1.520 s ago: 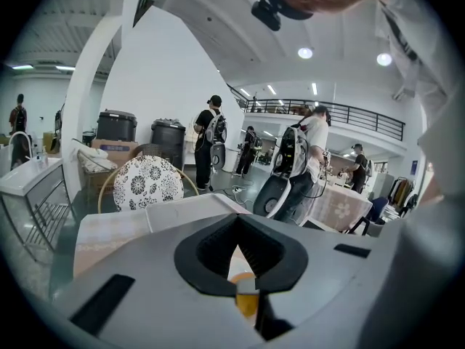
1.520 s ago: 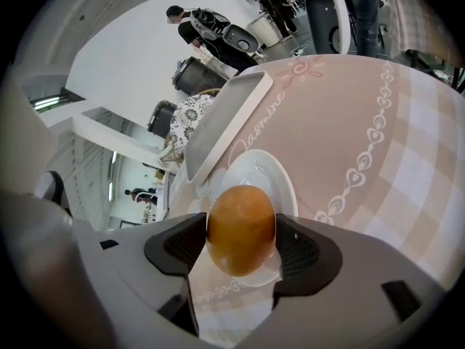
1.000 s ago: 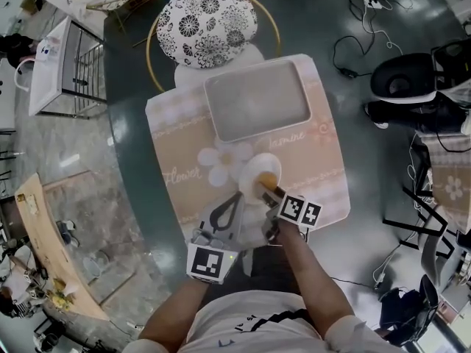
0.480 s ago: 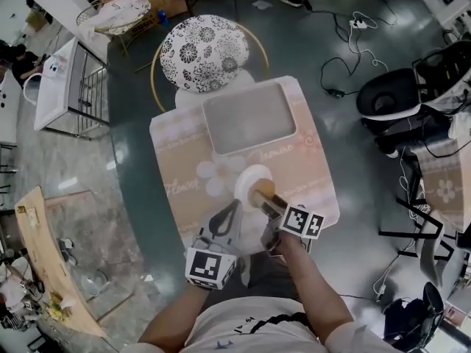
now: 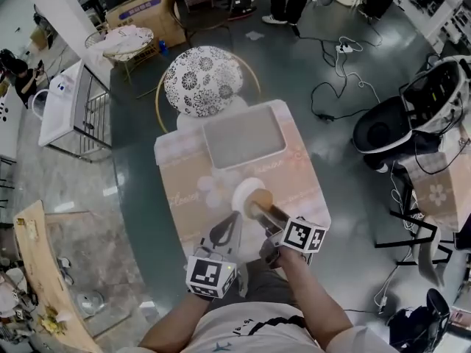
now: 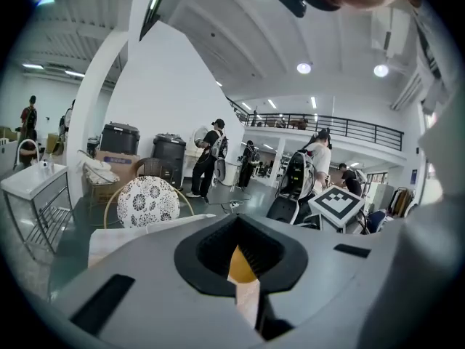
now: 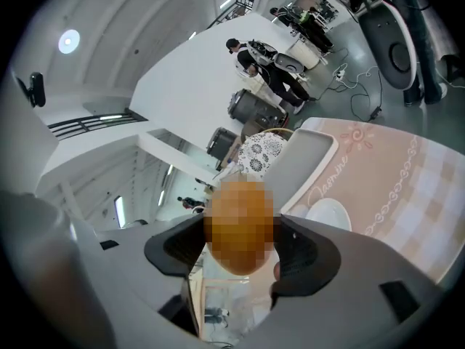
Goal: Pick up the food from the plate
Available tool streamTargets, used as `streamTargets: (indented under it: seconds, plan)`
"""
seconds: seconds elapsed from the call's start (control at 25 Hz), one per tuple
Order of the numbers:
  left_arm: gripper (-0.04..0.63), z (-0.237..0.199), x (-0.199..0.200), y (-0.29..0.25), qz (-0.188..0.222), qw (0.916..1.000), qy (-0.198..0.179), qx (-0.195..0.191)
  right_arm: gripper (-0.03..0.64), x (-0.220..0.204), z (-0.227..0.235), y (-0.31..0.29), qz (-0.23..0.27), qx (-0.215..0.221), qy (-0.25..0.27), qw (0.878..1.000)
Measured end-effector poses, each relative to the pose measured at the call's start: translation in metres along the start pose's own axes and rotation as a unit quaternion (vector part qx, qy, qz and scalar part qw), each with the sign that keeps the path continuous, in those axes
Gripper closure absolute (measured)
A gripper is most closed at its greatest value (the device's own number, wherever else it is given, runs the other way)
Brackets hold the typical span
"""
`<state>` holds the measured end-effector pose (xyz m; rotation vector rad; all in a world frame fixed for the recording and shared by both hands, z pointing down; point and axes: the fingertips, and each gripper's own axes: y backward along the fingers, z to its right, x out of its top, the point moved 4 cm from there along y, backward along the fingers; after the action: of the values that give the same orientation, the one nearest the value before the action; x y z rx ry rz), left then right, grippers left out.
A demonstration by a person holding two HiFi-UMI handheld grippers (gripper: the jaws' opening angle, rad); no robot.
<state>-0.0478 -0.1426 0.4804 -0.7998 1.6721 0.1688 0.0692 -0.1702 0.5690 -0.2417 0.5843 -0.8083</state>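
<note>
A big room with a dark green floor holds a small table (image 5: 188,190) with a pink cloth. The floor is bare on the left of the table, and wires (image 5: 340,65) lie on the floor past its far right corner. A chair (image 5: 202,81) with a flower cushion touches the far edge. A grey tray (image 5: 244,137) sits by that far edge. A white plate (image 5: 238,191) sits near the middle, away from all edges. The right gripper (image 5: 257,201) pinches the round brown food (image 5: 260,195) just above the plate's near side. The left gripper (image 5: 229,220) is by the near edge, beside the plate, with its jaws pressed together and nothing in them.
</note>
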Motion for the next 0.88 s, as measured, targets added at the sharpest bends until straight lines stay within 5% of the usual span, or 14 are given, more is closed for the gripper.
streamTargets:
  seconds: [0.88]
  plan:
    - [0.589, 0.044, 0.061, 0.066, 0.056, 0.9971, -0.049, -0.018, 0.347, 0.015, -0.114, 0.084, 0.084, 0.084, 0.055, 0.991]
